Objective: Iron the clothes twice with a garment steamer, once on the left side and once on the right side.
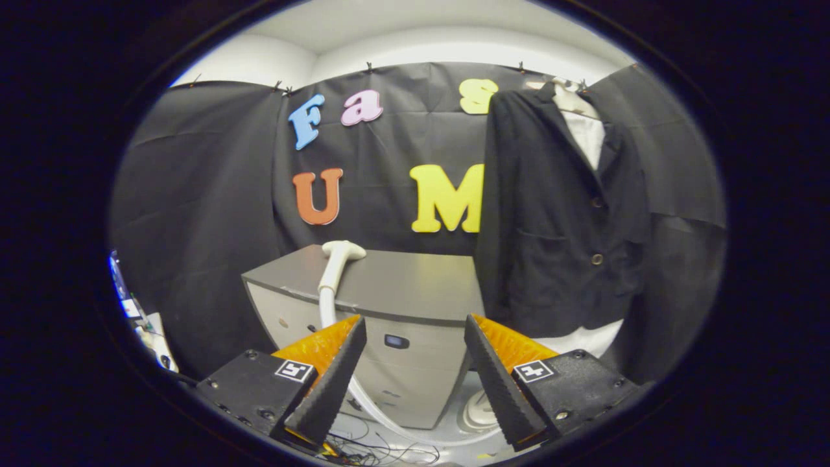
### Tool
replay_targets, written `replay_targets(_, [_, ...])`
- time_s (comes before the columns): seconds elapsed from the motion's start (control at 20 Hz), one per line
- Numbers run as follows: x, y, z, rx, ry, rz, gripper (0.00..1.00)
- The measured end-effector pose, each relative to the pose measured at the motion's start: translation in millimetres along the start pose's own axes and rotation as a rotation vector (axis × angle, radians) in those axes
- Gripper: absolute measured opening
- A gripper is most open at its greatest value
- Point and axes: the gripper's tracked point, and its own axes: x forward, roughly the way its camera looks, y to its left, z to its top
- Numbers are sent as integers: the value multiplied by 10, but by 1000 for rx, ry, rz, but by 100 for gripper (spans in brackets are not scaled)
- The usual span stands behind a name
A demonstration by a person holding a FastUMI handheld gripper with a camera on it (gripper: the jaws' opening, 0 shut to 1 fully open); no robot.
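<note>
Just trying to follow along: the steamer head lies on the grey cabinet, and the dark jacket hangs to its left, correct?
Not quite. In the gripper view the steamer head does lie on the grey cabinet, but the dark jacket hangs to its right. The gripper has its jaws open, holding nothing.
</note>
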Motion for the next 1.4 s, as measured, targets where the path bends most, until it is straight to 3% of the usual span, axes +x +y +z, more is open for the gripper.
replay_targets(0.35, [1240,756,346,-94,81,168,97])
replay_targets(0.55, [1755,1150,331,-142,144,219,95])
replay_targets(0.7, [2110,1279,242,-162,198,221,88])
replay_targets(0.95, [2411,1317,120,-159,257,190,62])
replay_targets(1.25, [2440,1378,134,-87,295,223,55])
replay_targets(1.4, [2427,1398,156,-53,316,207,44])
